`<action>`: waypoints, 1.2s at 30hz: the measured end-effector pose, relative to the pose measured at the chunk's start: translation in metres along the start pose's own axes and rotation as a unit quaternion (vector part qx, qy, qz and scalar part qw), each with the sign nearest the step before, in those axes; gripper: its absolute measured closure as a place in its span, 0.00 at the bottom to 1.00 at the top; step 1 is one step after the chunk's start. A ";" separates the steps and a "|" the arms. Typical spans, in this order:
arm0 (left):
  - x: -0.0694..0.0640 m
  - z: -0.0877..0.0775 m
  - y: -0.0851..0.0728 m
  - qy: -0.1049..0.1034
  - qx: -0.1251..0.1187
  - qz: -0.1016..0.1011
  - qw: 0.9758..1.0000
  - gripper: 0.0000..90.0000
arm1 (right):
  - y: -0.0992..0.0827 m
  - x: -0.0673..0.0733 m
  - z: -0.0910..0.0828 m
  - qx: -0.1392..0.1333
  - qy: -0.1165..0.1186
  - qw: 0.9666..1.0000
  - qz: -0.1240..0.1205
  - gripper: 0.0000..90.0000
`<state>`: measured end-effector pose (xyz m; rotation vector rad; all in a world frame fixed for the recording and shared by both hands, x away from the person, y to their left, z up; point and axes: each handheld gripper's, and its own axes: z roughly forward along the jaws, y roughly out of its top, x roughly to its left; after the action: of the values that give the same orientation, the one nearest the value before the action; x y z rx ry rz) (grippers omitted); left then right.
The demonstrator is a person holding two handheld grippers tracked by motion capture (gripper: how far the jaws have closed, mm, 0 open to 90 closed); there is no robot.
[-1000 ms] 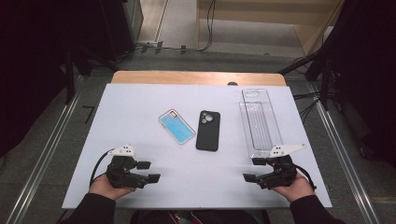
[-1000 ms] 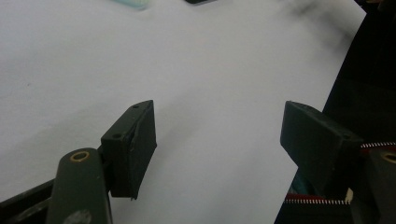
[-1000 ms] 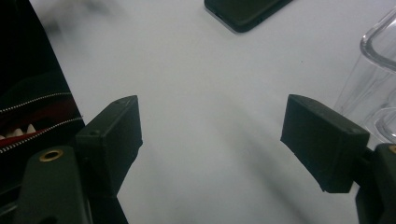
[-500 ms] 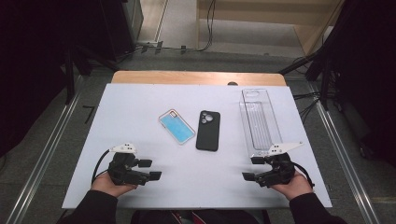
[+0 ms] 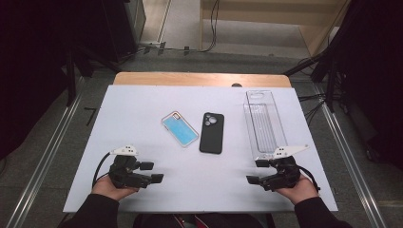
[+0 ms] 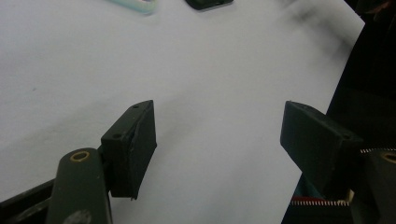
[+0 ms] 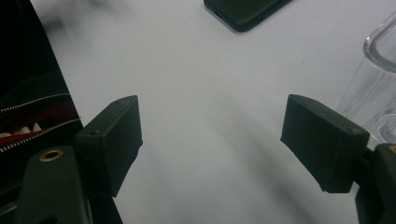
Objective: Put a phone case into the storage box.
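Work not begun: left gripper (image 5: 153,172) & right gripper (image 5: 254,172) at frame bottom, jaws apart, empty. Blue case (image 5: 179,128), black phone (image 5: 212,132), clear tray (image 5: 264,124) mid-frame, untouched.

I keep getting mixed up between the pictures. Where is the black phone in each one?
High view: black phone lies mid-table, right of the blue case.
Left gripper view: its end peeks in at the top edge.
Right gripper view: its corner sits top middle.
Shared landmark: the white table.
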<state>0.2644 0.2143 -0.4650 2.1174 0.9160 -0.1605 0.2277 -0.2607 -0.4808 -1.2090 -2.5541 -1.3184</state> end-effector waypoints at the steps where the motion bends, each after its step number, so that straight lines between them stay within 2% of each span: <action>1: 0.000 0.000 0.000 0.000 0.000 0.000 1.000 0.30 | 0.000 0.000 0.000 0.000 0.000 1.000 0.000 0.21; 16: -0.001 -0.001 0.001 -0.006 -0.004 0.002 1.000 0.30 | 0.006 0.007 -0.002 -0.005 0.005 1.000 -0.008 0.21; 22: -0.001 -0.003 0.000 -0.004 -0.006 0.003 1.000 0.30 | 0.011 0.011 -0.002 -0.022 0.003 1.000 -0.012 0.21; 23: -0.001 -0.004 0.000 -0.003 -0.006 0.002 1.000 0.30 | 0.014 0.013 -0.002 -0.032 0.005 0.999 -0.010 0.21; 26: -0.001 -0.005 0.000 -0.001 -0.007 0.001 1.000 0.30 | 0.017 0.016 -0.001 -0.035 0.005 0.999 -0.006 0.20; 30: -0.001 -0.006 0.000 0.003 -0.008 -0.002 1.000 0.30 | 0.024 0.022 0.002 -0.029 0.001 0.999 -0.012 0.20; 36: -0.001 -0.006 0.000 0.002 -0.008 -0.003 1.000 0.30 | 0.037 0.027 0.007 -0.036 -0.022 0.999 -0.010 0.19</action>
<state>0.2626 0.2183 -0.4608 2.1016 0.9218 -0.1521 0.2341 -0.2265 -0.4504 -1.2396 -2.5763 -1.4149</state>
